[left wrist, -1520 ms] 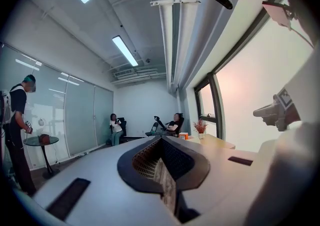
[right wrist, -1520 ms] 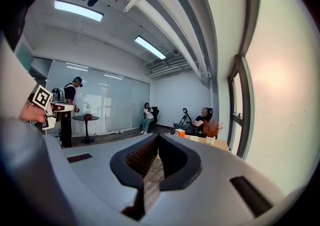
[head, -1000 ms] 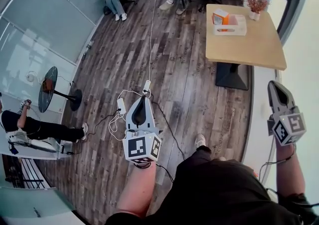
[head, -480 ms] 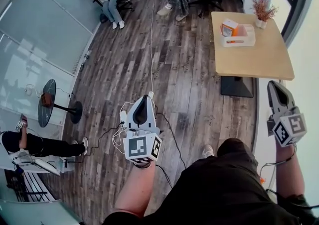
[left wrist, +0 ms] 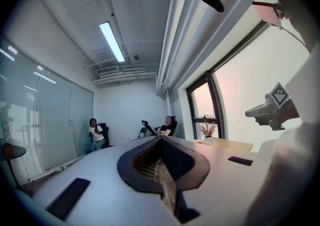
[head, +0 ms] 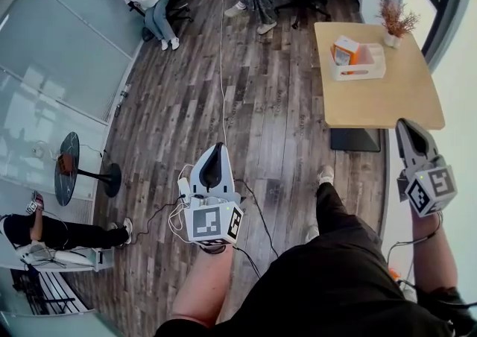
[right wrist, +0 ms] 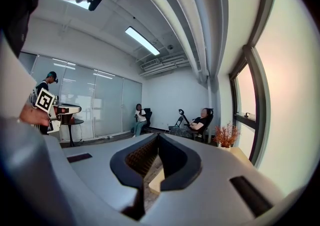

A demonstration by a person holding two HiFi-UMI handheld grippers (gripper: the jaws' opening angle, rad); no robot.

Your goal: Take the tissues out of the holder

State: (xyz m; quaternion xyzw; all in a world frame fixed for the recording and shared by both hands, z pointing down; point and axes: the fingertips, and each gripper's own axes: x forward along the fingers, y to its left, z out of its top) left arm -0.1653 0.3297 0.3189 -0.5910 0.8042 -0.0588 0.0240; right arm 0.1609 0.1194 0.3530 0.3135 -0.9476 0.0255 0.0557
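The white holder (head: 367,71) sits on the far end of the bench (head: 373,101), with what looks like an orange tissue pack (head: 344,50) upright at its left end; its long side runs across the bench. Both tongs are well short of it and empty; the left tongs (head: 217,150) are pressed together over the floor, and the right tongs (head: 406,128) are likewise closed. The right pair is nearer, with the holder ahead and slightly to its left; I judge the reach falls to that hand.

Left gripper (head: 217,150) points forward, jaws together, empty. Right gripper (head: 406,128) points forward too, jaws together, empty.
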